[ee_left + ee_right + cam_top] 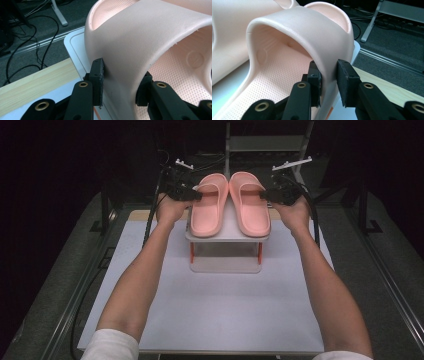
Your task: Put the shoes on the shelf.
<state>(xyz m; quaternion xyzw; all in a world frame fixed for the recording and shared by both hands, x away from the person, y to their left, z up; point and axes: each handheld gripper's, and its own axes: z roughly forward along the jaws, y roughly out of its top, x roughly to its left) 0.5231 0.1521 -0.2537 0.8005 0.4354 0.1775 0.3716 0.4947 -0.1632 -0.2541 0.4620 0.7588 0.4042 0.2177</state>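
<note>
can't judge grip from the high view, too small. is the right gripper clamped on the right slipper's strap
observer: no. The right gripper straddles the right slipper at the strap's side, but its outer pad stands off with a dark gap.
operator: and the left one
observer: the left gripper has the left slipper strap wall between its jaws. The outer pad looks just off it, so it is probably open too.
operator: anything inside the slippers
observer: nothing I can see, only a dimpled footbed.
</note>
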